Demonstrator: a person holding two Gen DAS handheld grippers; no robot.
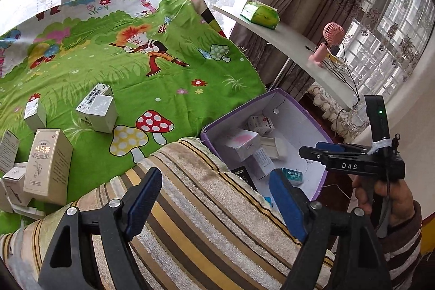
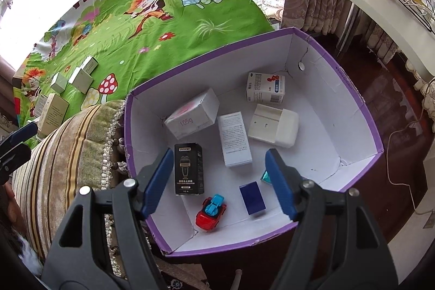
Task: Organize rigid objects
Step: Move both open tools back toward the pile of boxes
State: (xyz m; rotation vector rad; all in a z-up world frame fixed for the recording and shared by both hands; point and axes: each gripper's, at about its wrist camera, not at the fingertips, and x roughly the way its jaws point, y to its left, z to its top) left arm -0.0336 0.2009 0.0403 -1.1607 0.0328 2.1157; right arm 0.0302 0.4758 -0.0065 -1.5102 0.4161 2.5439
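A small teal packet [image 2: 265, 176] at five o'clock on the floor of the purple-rimmed white cardboard box [image 2: 353, 89] is mostly hidden behind a blue gripper pad. At nine o'clock in the left wrist view, a white printed carton [image 1: 8, 151] is cut off by the edge; its small print cannot be read.

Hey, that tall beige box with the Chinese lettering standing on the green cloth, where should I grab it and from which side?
Take the tall beige box across its two narrow sides, near the upper half, coming down from above and slightly from the front. It stands upright, so its top is free, while smaller white boxes crowd its base on the left. The left tool is open and empty.
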